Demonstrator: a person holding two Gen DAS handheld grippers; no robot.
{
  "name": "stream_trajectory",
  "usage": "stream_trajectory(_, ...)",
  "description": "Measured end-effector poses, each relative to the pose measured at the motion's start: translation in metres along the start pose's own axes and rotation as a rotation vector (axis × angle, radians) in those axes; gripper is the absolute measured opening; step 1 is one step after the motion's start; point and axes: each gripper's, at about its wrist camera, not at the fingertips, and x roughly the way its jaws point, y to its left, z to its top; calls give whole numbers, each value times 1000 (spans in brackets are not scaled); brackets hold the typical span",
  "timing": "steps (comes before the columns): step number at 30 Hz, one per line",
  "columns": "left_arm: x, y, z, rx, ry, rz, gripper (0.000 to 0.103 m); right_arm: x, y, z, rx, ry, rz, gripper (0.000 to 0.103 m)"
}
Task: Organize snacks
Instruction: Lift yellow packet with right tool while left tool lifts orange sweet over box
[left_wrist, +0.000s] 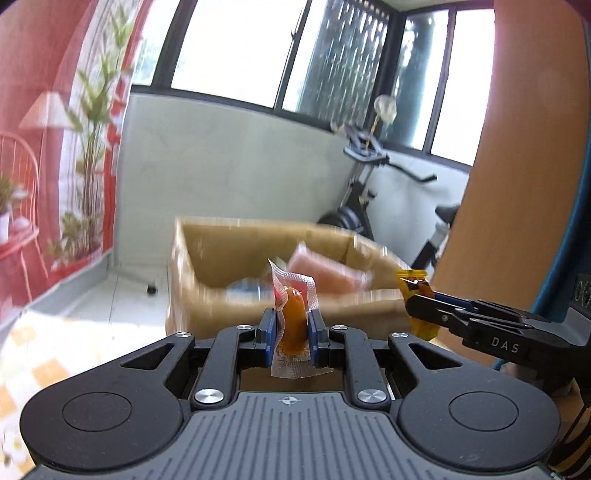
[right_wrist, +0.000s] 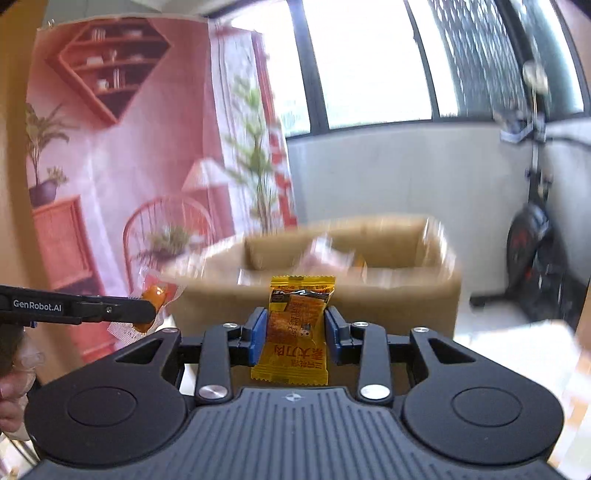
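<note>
Orange sausage pouch (left_wrist: 291, 321) sits clamped in the left gripper (left_wrist: 291, 332), yellow snack packet (right_wrist: 295, 328) in the right gripper (right_wrist: 295, 332), cardboard box (left_wrist: 207, 266) beyond.

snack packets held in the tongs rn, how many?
2. Clear packet with orange sausage clamped in the left tongs; yellow packet clamped in the right tongs. More packets lie blurred in the cardboard box ahead.

Packets (left_wrist: 325, 271) in box (left_wrist: 221, 254) (ahead)
</note>
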Motion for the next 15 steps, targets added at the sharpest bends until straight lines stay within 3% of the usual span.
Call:
stream_trajectory(6, 33, -2, 35, 22, -31, 11, 19, 21, -17, 34, -9, -86, -48, 36)
stream_trajectory(15, 73, 21, 46, -32, 58, 81, 19, 55, -47, 39, 14, -56, -155, 36)
